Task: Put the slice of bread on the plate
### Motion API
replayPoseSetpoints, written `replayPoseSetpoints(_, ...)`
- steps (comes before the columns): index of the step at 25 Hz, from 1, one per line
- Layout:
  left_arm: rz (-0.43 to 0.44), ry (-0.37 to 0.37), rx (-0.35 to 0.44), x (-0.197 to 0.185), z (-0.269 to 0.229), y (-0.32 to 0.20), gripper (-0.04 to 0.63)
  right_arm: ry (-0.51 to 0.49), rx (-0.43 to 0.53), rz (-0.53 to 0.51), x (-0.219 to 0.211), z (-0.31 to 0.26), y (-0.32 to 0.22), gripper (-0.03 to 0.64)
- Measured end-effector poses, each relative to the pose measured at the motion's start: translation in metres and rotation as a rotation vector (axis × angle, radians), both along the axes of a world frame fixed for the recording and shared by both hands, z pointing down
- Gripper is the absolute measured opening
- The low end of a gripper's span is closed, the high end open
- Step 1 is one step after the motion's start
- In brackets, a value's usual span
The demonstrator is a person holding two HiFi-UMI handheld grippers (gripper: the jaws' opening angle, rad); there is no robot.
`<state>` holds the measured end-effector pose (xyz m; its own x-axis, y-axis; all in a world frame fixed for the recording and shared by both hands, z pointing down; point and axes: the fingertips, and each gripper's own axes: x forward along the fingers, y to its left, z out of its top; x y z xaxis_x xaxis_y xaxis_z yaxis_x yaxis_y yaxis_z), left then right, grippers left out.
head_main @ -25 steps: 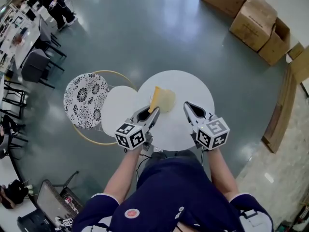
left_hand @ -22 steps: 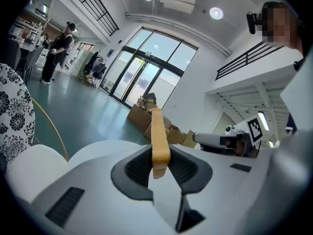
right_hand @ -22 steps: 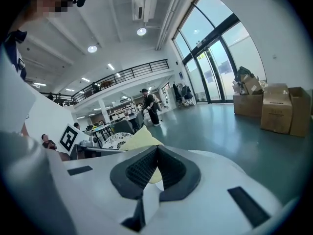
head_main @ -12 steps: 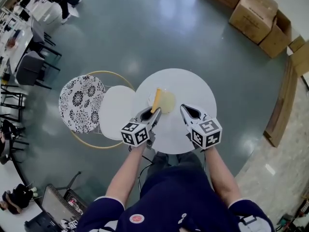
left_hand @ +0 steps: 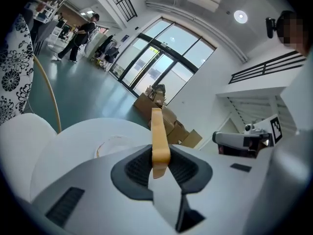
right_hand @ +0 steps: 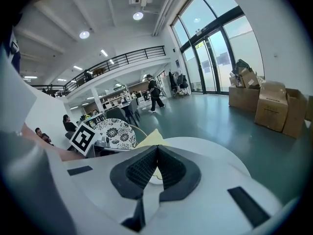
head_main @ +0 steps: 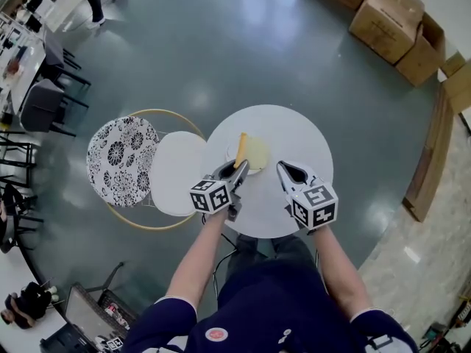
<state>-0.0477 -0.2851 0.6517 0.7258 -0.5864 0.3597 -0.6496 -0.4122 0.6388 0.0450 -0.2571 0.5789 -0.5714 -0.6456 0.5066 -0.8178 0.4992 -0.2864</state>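
Note:
The slice of bread [head_main: 254, 151] is pale yellow with an orange crust. It stands on edge, tilted, with its upper part over the small white plate [head_main: 234, 157] on the round white table [head_main: 298, 134]. My left gripper [head_main: 239, 169] is shut on its lower end. The left gripper view shows the slice [left_hand: 157, 133] edge-on, clamped between the dark pads of that gripper [left_hand: 157, 153], with the plate [left_hand: 113, 143] beyond to the left. My right gripper [head_main: 283, 169] hovers over the table to the right of the plate, its jaws [right_hand: 156, 150] shut and empty; the bread [right_hand: 149, 139] shows just past them.
A smaller white round top [head_main: 176, 171] and a black-and-white patterned seat [head_main: 121, 159] inside a gold hoop stand to the left of the table. Cardboard boxes [head_main: 390, 20] and a wooden board [head_main: 430, 164] are at the right. Desks, chairs and people fill the far left.
Both grippers have come down closer to the table. The bread has dropped with the left gripper and now hangs lower over the plate.

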Motion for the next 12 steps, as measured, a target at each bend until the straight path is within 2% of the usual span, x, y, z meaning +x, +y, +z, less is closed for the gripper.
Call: replayPoseSetpoints(12, -0.067, -0.009, -0.084, -0.014, 0.033, -0.010, 0.092, 0.017, -0.017, 0.016, 0.005, 0.003, 0.001, 0.006)
